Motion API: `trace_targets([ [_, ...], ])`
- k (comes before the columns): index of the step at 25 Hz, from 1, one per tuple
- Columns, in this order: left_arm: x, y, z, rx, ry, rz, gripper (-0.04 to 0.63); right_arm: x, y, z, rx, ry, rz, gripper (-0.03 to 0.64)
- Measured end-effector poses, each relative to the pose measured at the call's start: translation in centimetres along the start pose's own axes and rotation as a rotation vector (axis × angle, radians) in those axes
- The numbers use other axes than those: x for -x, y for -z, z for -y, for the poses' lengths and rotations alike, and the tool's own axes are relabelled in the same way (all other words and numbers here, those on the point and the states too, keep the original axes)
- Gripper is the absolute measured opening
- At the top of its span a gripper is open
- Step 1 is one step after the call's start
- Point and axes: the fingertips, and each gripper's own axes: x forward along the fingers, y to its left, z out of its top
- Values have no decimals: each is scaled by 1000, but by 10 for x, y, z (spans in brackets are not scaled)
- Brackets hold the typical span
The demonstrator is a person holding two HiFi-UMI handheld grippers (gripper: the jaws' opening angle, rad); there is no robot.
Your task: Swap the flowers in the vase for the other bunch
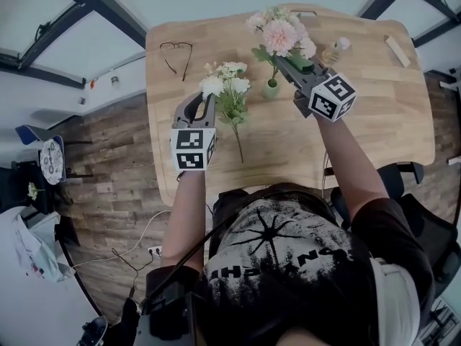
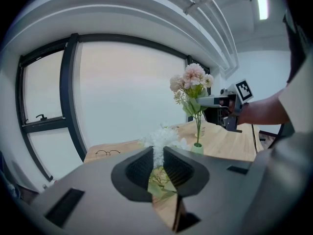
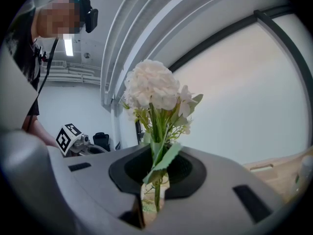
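Note:
My right gripper (image 1: pixel 279 62) is shut on the stems of a pink and cream bunch (image 1: pixel 279 34). The bunch stands upright, with its stem end in the small green vase (image 1: pixel 271 88) at the table's middle back. In the right gripper view the stem and a leaf (image 3: pixel 161 163) run up between the closed jaws. My left gripper (image 1: pixel 209 101) is shut on the white bunch (image 1: pixel 227 83) just left of the vase, with the long stem (image 1: pixel 238 146) trailing toward me. The left gripper view shows the white blossoms (image 2: pixel 161 138) just past the jaws and the vase (image 2: pixel 197 149) beyond.
Eyeglasses (image 1: pixel 176 53) lie at the back left of the wooden table (image 1: pixel 374 121). A small clear bottle (image 1: pixel 336 50) and a pale stick (image 1: pixel 397 50) lie at the back right. A chair stands by the table's right front. Large windows are behind the table.

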Motion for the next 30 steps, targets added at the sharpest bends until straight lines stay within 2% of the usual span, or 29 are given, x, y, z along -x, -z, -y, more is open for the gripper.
trace_targets([
  [10, -9, 9, -7, 15, -1, -19, 72, -1, 52, -1, -26, 0, -58, 52],
  [17, -12, 16, -4, 27, 8, -41, 72, -1, 71, 2, -42, 4, -91, 52],
  [30, -17, 16, 2, 41, 25, -34, 72, -3, 99, 3, -32, 16, -162, 64],
])
